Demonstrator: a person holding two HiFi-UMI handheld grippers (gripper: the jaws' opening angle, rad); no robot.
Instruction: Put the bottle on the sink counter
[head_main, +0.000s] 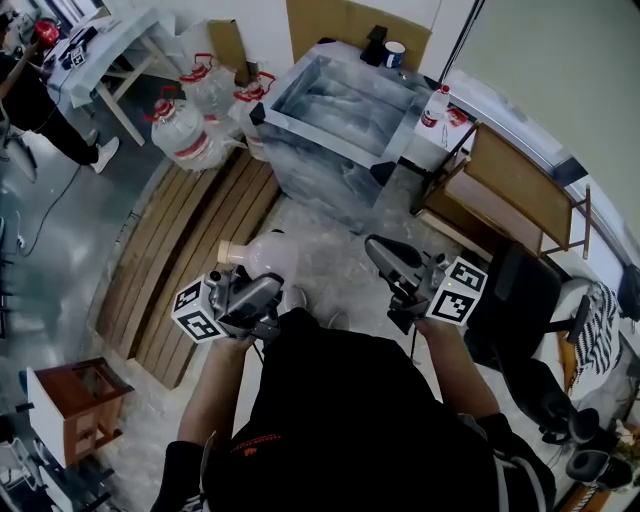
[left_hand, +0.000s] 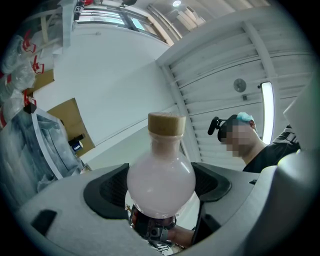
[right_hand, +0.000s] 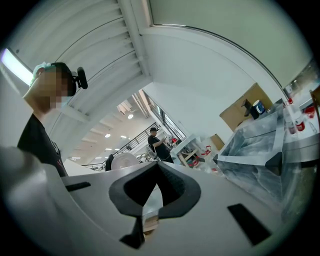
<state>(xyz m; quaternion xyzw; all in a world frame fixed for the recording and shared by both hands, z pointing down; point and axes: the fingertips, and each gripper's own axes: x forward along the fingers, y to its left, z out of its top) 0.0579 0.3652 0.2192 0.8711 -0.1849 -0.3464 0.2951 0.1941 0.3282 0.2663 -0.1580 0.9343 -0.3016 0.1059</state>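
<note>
In the head view the left gripper (head_main: 262, 292) holds the pale bottle (head_main: 262, 252) well short of the sink (head_main: 405, 125); the left gripper view shows jaws clamped on its round belly, which might slip or swivel free; the right gripper view shows the right gripper (right_hand: 156, 172) closed, empty.

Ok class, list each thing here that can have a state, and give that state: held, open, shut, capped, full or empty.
bottle: stoppered, held in the air, not yet on the counter.
left gripper: shut on the bottle's round body.
right gripper: shut, nothing between its jaws.
sink: basin looks empty.
water jugs: capped, standing on the floor.
</note>
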